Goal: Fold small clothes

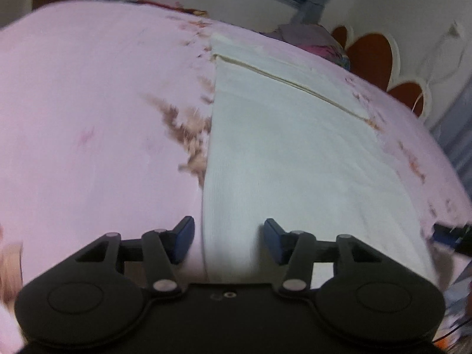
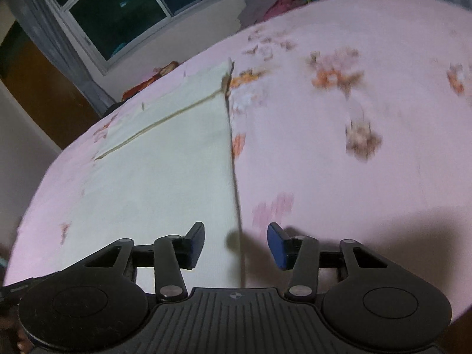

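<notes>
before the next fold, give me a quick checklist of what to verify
1. White garment flat on pink sheet: ok.
2. Left hand-held gripper astride the garment's left edge, jaws apart, nothing pinched: ok.
3. Right hand-held gripper astride the right edge, jaws apart, nothing pinched: ok.
4. Far end already folded over, seam line straight: ok.
5. Near hem position under the grippers: cannot tell.
</notes>
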Demonstrator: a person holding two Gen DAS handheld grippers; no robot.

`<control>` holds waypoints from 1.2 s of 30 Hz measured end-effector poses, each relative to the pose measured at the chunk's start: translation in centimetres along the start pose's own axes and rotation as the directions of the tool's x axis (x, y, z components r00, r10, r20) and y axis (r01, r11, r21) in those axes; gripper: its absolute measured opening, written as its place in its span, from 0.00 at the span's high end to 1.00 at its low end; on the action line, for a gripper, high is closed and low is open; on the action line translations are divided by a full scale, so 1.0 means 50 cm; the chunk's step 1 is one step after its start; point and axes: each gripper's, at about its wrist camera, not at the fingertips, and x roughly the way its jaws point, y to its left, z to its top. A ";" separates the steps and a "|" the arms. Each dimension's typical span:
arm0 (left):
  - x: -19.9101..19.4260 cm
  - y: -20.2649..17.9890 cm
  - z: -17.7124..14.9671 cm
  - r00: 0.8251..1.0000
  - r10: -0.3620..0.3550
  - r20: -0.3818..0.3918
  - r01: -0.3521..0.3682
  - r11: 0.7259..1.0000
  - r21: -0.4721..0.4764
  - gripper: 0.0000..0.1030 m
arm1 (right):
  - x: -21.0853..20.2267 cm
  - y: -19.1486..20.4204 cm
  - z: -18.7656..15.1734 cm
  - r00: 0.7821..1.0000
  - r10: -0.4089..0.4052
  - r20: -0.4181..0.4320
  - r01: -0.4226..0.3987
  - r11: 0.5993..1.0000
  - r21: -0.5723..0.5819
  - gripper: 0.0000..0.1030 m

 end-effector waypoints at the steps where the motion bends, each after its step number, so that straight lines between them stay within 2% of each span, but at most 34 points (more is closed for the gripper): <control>1: -0.006 0.005 -0.009 1.000 -0.016 -0.003 0.016 1.000 -0.024 0.54 | -0.003 -0.003 -0.009 1.000 0.008 -0.008 -0.008 1.000 0.013 0.57; 6: -0.031 0.029 -0.047 0.997 -0.081 -0.003 0.080 0.988 -0.135 0.62 | -0.014 -0.026 -0.053 0.997 0.063 -0.050 -0.057 0.993 0.099 0.57; 8: -0.033 0.038 -0.057 0.996 -0.086 0.002 0.085 0.980 -0.177 0.69 | -0.017 -0.034 -0.068 0.993 0.103 -0.061 -0.094 0.986 0.140 0.57; 12: -0.024 0.048 -0.046 0.995 -0.098 0.001 0.095 0.969 -0.227 0.71 | -0.008 -0.027 -0.076 0.977 0.188 -0.100 -0.167 0.967 0.192 0.57; 13: -0.021 0.047 -0.043 0.995 -0.102 0.002 0.100 0.967 -0.233 0.75 | -0.006 -0.022 -0.075 0.975 0.198 -0.101 -0.176 0.965 0.192 0.57; 14: -0.017 0.045 -0.040 0.995 -0.104 0.002 0.101 0.966 -0.236 0.78 | -0.002 -0.020 -0.075 0.972 0.214 -0.100 -0.190 0.959 0.209 0.63; 15: -0.013 0.045 -0.038 0.994 -0.107 0.001 0.104 0.965 -0.241 0.79 | 0.002 -0.021 -0.076 0.969 0.225 -0.098 -0.198 0.953 0.229 0.82; 16: -0.010 0.046 -0.036 0.994 -0.109 0.004 0.106 0.963 -0.248 0.89 | 0.004 -0.023 -0.077 0.969 0.226 -0.098 -0.197 0.949 0.245 0.93; 17: -0.012 0.048 -0.037 0.993 -0.116 0.009 0.114 0.961 -0.253 0.97 | 0.004 -0.026 -0.076 0.970 0.224 -0.091 -0.195 0.947 0.255 0.97; 19: -0.030 0.052 -0.040 0.989 -0.135 0.055 0.145 0.953 -0.264 0.97 | -0.009 -0.030 -0.076 0.970 0.239 -0.052 -0.217 0.939 0.265 0.98; 21: -0.053 0.057 -0.041 0.976 -0.175 0.133 0.205 0.941 -0.269 0.97 | -0.035 -0.034 -0.073 0.967 0.254 0.006 -0.246 0.932 0.264 0.98; 22: -0.056 0.058 -0.041 0.976 -0.166 0.139 0.199 0.943 -0.266 0.97 | -0.048 -0.040 -0.070 0.963 0.267 0.037 -0.267 0.926 0.266 0.98; 23: -0.050 0.059 -0.041 0.984 -0.135 0.116 0.161 0.953 -0.257 0.97 | -0.056 -0.047 -0.068 0.959 0.278 0.058 -0.283 0.922 0.263 0.98; 24: -0.037 0.063 -0.044 0.991 -0.109 0.081 0.126 0.960 -0.252 0.97 | -0.053 -0.050 -0.070 0.962 0.268 0.057 -0.273 0.927 0.258 0.98; 26: -0.017 0.079 -0.054 0.993 -0.108 0.047 0.117 0.949 -0.291 0.97 | -0.025 -0.064 -0.075 0.977 0.213 -0.032 -0.197 0.945 0.260 0.98; 28: -0.019 0.083 -0.058 0.990 -0.120 0.070 0.136 0.942 -0.308 0.97 | -0.013 -0.060 -0.078 0.975 0.207 -0.084 -0.181 0.951 0.251 0.98; 32: -0.028 0.083 -0.045 0.985 -0.133 0.111 0.161 0.936 -0.312 0.97 | -0.040 -0.035 -0.048 0.973 0.231 -0.011 -0.224 0.951 0.213 0.98; 36: -0.041 0.080 -0.003 0.975 -0.142 0.169 0.191 0.928 -0.321 0.97 | -0.049 -0.019 -0.002 0.967 0.251 0.044 -0.255 0.946 0.198 0.98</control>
